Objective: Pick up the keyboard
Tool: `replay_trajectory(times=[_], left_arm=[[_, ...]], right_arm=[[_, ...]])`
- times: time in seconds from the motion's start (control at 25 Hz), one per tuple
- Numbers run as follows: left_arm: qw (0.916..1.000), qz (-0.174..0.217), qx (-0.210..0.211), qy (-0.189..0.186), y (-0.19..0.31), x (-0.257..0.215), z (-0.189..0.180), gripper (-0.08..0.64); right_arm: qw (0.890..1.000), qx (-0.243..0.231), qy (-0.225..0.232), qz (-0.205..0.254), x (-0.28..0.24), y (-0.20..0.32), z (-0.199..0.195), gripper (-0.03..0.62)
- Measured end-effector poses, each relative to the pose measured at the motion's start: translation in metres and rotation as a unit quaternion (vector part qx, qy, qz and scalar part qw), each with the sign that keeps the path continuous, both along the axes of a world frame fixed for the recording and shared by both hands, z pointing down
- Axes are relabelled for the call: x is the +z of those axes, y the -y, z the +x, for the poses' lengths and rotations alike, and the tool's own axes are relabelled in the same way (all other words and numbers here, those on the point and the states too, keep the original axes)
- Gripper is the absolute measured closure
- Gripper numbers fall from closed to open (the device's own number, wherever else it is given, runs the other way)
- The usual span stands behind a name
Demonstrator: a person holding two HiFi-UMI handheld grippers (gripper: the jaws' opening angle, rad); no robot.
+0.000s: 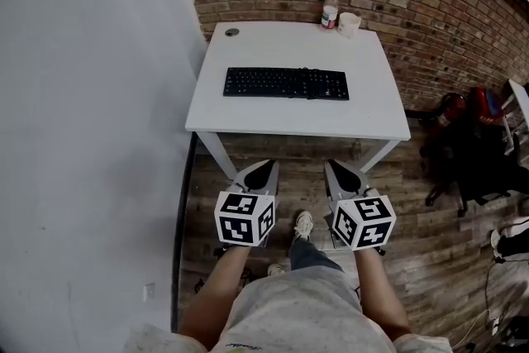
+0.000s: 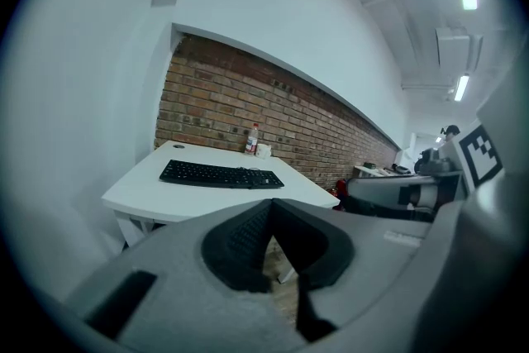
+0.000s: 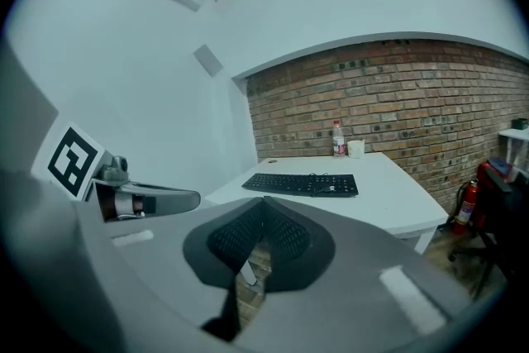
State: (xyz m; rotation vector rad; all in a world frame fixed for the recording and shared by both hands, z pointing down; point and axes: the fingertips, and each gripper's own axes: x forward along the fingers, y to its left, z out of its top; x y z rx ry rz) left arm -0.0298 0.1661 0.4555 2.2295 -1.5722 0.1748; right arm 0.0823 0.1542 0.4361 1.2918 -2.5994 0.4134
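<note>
A black keyboard (image 1: 286,83) lies flat in the middle of a white table (image 1: 248,116), its cable bunched on top near its right end. It also shows in the left gripper view as the keyboard (image 2: 221,174) and in the right gripper view as the keyboard (image 3: 302,183). Both grippers hang in front of the table's near edge, well short of the keyboard. My left gripper (image 1: 264,169) is shut and empty. Beside it, my right gripper (image 1: 337,169) is shut too, with nothing between its fingers.
A plastic bottle (image 1: 330,9) and a white cup (image 1: 349,24) stand at the table's far right corner by the brick wall. A small dark round object (image 1: 231,32) lies at the far left corner. Chairs and bags (image 1: 471,145) crowd the floor to the right.
</note>
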Motion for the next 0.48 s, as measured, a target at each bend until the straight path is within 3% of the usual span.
replay_trajectory(times=[0.48], left_arm=[[0.9996, -0.026, -0.012, 0.006, 0.097, 0.014, -0.007, 0.560]], right_arm=[[1.000, -0.004, 0.003, -0.022, 0.013, 0.100, 0.001, 0.581]])
